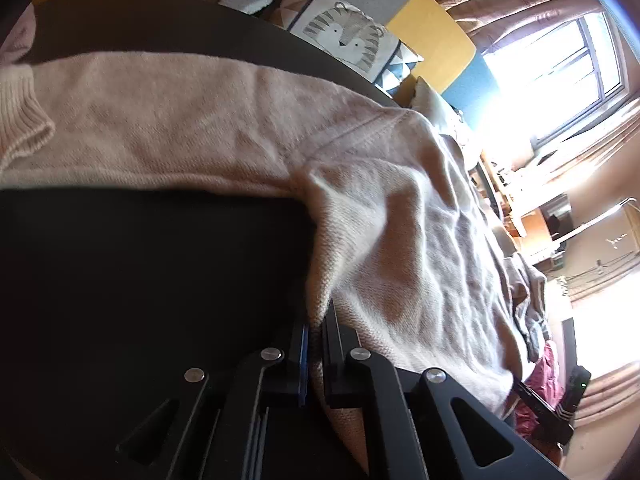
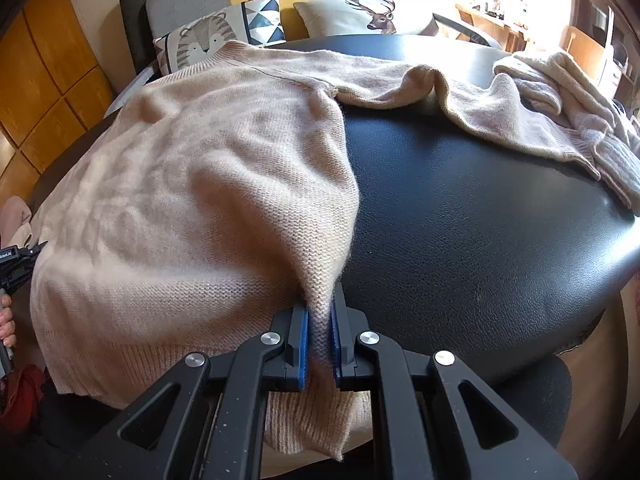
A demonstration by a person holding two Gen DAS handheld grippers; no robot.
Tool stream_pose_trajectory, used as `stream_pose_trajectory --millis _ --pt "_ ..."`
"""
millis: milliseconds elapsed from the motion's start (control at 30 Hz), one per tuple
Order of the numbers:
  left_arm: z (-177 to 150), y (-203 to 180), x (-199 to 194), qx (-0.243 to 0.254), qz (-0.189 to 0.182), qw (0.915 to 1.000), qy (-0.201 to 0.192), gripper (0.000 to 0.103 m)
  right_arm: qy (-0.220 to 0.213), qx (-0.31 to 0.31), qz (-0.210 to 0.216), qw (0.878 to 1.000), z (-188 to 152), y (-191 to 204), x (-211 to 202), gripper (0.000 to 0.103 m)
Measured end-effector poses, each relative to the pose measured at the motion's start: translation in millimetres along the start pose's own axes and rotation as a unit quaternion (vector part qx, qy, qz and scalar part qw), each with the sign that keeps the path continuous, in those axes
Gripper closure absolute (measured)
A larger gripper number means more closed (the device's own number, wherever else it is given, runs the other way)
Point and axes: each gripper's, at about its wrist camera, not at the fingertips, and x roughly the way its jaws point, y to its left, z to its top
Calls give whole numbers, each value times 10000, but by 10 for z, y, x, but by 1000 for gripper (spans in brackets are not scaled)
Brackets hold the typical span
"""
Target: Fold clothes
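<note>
Left wrist: left gripper (image 1: 316, 344) clamped on the beige sweater (image 1: 224, 128), spread over the black table (image 1: 140, 264). Right wrist: right gripper (image 2: 319, 340) pinching the hem corner (image 2: 312, 304); best kept taut and level while folding.

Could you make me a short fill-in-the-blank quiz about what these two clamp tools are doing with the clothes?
1. Both grippers are pinching the hem of a beige ____.
2. The garment lies spread on a ____ leather-look table.
3. The cushion behind the collar shows a cartoon ____.
4. The right gripper grips the hem with ____ pads.

Missing words: sweater; black; tiger; blue. The left gripper holds the other corner.
</note>
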Motion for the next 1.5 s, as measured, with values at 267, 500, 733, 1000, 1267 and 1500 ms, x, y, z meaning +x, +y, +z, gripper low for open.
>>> stream_pose_trajectory --millis 267,500,733,1000,1267,1500 --pt "-225 -12 -80 -301 -792 9962 176 80 -235 557 395 9974 29 -140 -128 84" --pt "-258 -143 34 -173 -1056 9938 300 77 -742 -305 747 9940 159 292 -287 84" --pt "-251 -254 134 -247 -1173 9923 322 80 -143 -998 670 9926 97 784 89 78" --pt "-221 -188 33 -90 -780 9967 204 100 -197 -611 187 9978 76 588 181 76" --pt "-72 -110 -415 86 -611 9981 -24 100 -242 -621 211 9976 57 575 180 76" --pt "-335 -16 -257 14 -484 9980 406 94 -197 -445 491 9976 80 466 169 76"
